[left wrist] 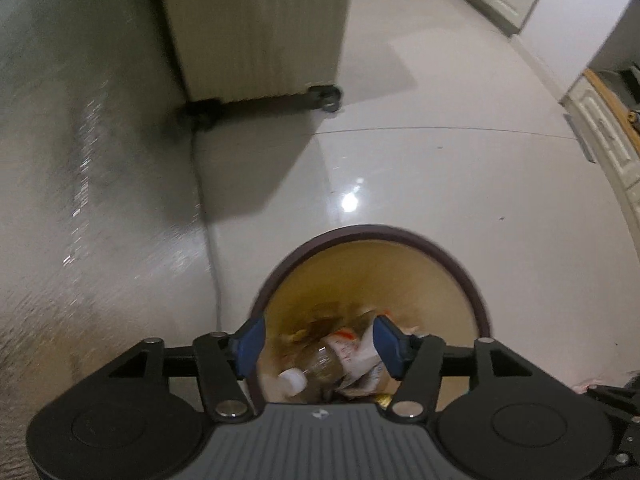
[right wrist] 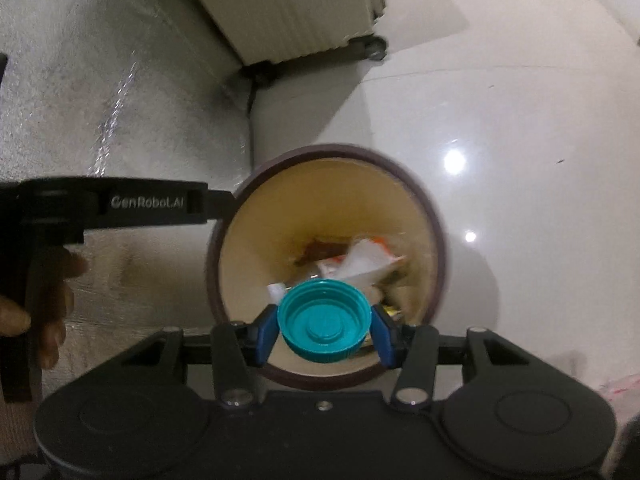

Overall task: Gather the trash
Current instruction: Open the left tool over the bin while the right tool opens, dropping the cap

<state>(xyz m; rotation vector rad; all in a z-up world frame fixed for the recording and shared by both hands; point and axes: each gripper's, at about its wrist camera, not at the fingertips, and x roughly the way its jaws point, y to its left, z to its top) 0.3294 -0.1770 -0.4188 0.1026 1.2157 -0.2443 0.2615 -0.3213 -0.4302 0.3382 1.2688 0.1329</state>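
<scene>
Left tongs (left wrist: 316, 346) gape empty over the bin (right wrist: 434, 216); right tongs (right wrist: 325, 326), clamped on the cap (right wrist: 324, 322), could drop it onto the near rim.

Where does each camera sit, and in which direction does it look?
Left wrist: on the left tool, looking steeply down into the bin; own open blue pads show, nothing between them.
Right wrist: on the right tool, looking down into the same bin; own pads grip a teal cap; the left tool and a hand show at left.
Shared: bin, white suitcase, floor.
</scene>
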